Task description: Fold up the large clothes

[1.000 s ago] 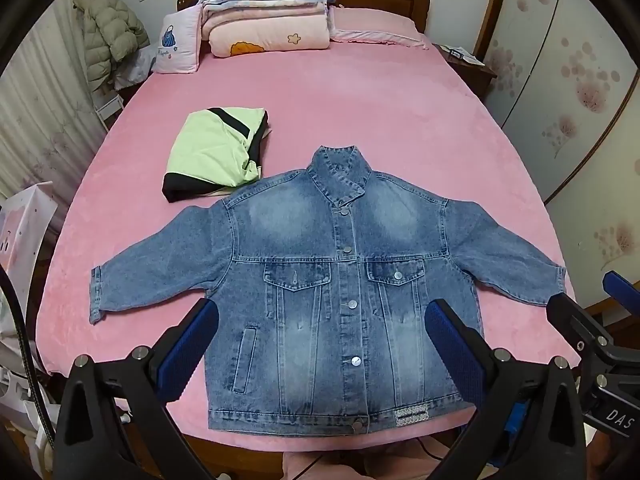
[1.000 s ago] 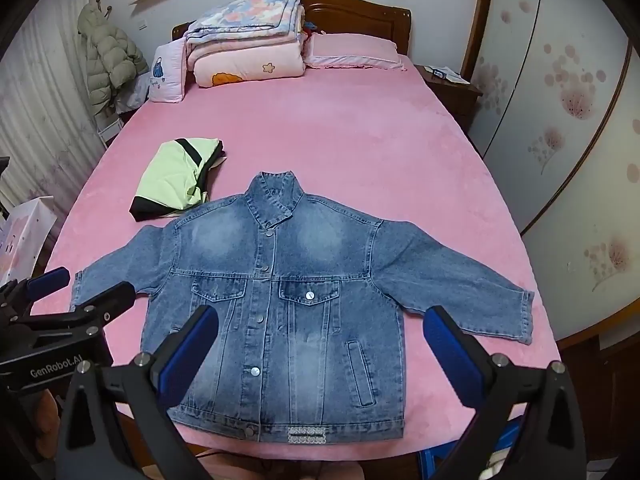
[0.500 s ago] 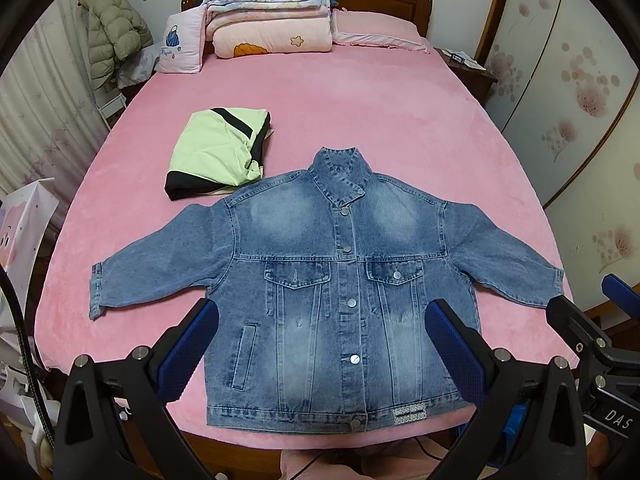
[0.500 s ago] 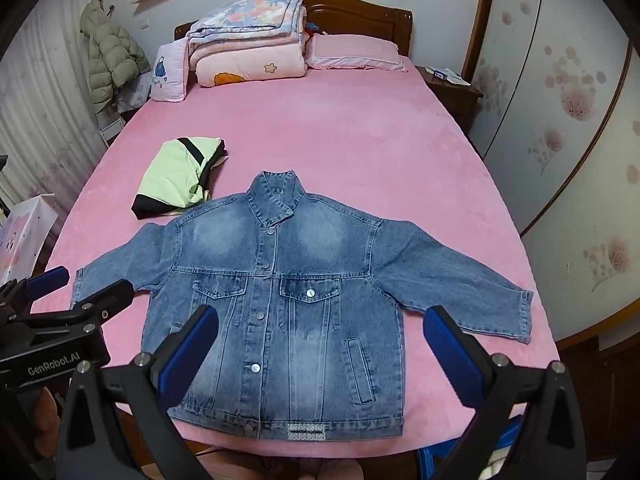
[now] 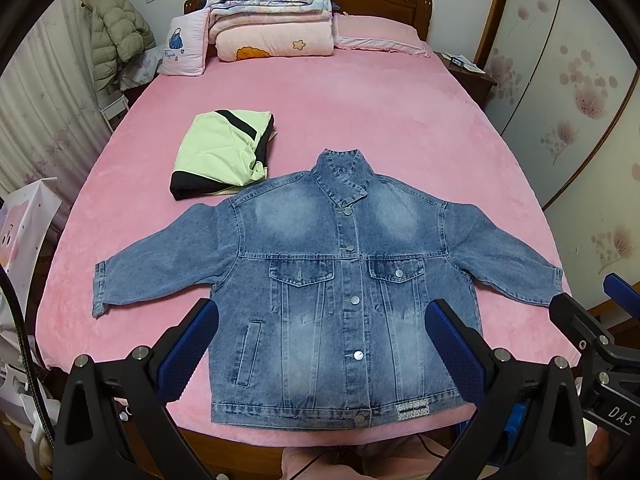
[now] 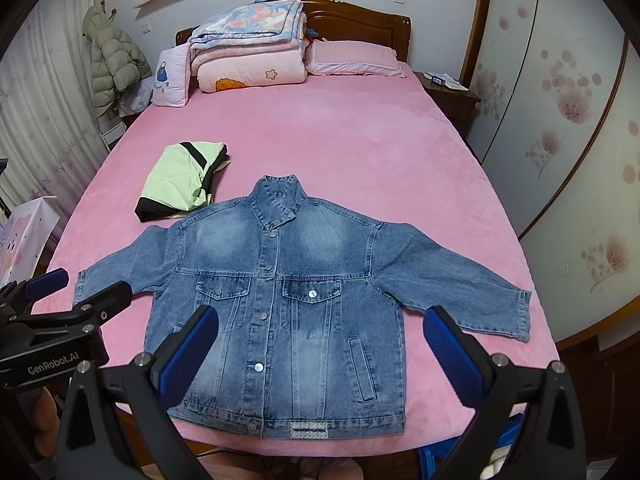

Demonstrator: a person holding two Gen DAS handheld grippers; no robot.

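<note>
Denim jacket (image 5: 344, 304) lies flat on the pink bed (image 5: 360, 120), collar away from me, sleeves spread crosswise; my left gripper (image 5: 320, 356) and right gripper (image 6: 320, 356) hover above its hem, both wide open, empty (each nearest its own sleeve).

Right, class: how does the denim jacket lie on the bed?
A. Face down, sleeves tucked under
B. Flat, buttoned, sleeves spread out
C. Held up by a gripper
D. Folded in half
B: the denim jacket lies flat, front up and buttoned, both sleeves spread sideways, no gripper touching it.
</note>
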